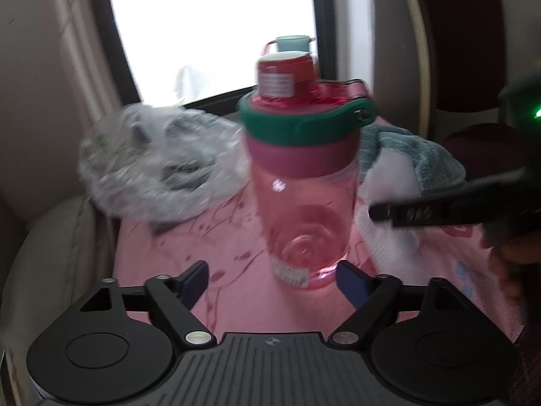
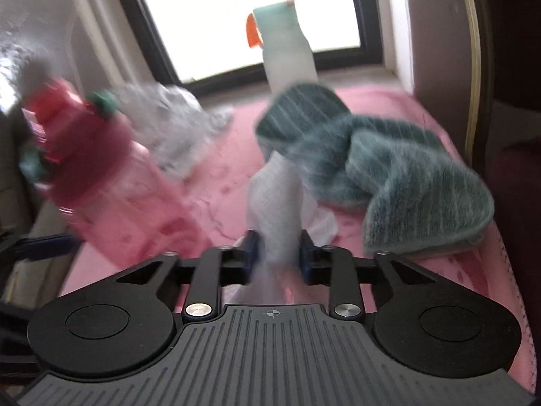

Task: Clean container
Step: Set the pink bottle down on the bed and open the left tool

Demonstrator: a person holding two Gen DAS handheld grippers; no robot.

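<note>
Standing upright on the pink floral tablecloth (image 1: 236, 291) — one translucent pink plastic bottle with a green-collared lid (image 1: 301, 182), at twelve o'clock from the left gripper (image 1: 270, 279), jaws wide. Right gripper (image 2: 276, 252) pinches a white paper wipe (image 2: 275, 203). Judged light, rigid, slick — grasp mid-body. Teal towel (image 2: 389, 165) at two o'clock.

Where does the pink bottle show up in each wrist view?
Left wrist: the pink bottle stands upright at centre, just beyond the open left gripper.
Right wrist: the bottle is at the left edge, tilted and blurred.
Shared landmark: the teal towel.
</note>
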